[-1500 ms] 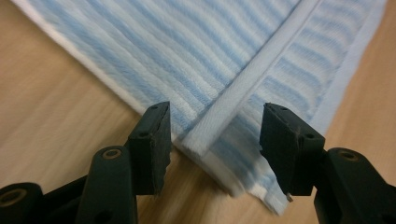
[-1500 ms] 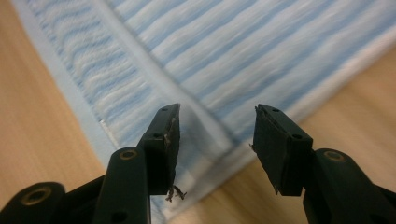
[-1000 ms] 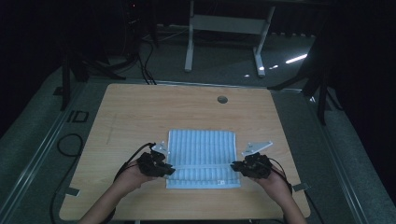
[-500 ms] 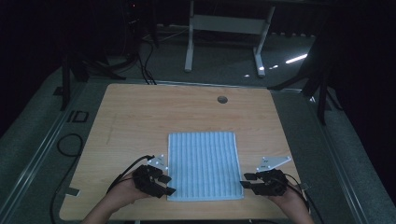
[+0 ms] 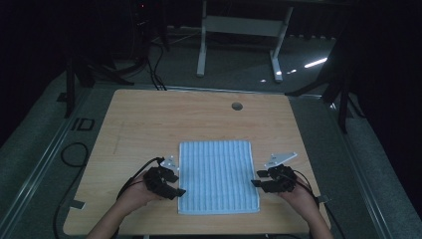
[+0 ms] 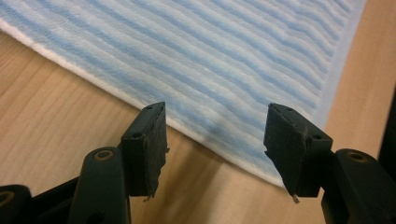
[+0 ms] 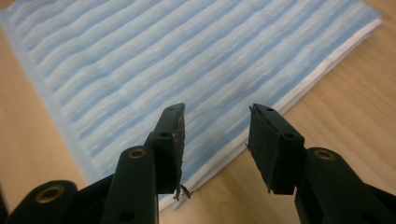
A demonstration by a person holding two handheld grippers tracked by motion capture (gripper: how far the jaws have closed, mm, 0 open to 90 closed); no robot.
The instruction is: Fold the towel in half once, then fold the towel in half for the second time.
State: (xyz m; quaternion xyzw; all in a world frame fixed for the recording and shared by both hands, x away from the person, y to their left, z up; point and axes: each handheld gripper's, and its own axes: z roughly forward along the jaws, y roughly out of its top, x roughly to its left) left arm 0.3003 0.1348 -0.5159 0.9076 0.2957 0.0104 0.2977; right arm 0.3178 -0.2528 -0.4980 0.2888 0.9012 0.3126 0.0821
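Note:
A folded towel (image 5: 216,174) with light blue and white stripes lies flat on the near middle of the wooden table (image 5: 149,119). My left gripper (image 5: 171,185) sits at its left edge, my right gripper (image 5: 258,180) at its right edge, both near the front corners. In the left gripper view the left gripper (image 6: 215,116) stands open just short of the towel's white hem (image 6: 196,130). In the right gripper view the right gripper (image 7: 217,112) stands open over the layered towel edge (image 7: 261,116). Both pairs of jaws have just been opening, and nothing is pressed between the pads.
A round cable hole (image 5: 237,106) sits at the table's far middle. A black cable (image 5: 74,149) loops on the floor left of the table, and a white table frame (image 5: 239,27) stands beyond it. Bare wood surrounds the towel.
Both grippers were shut on the towel's sides a second ago and have let go. The towel's near edge now lies closer to the table front. Both hands dipped toward the person, then came back.

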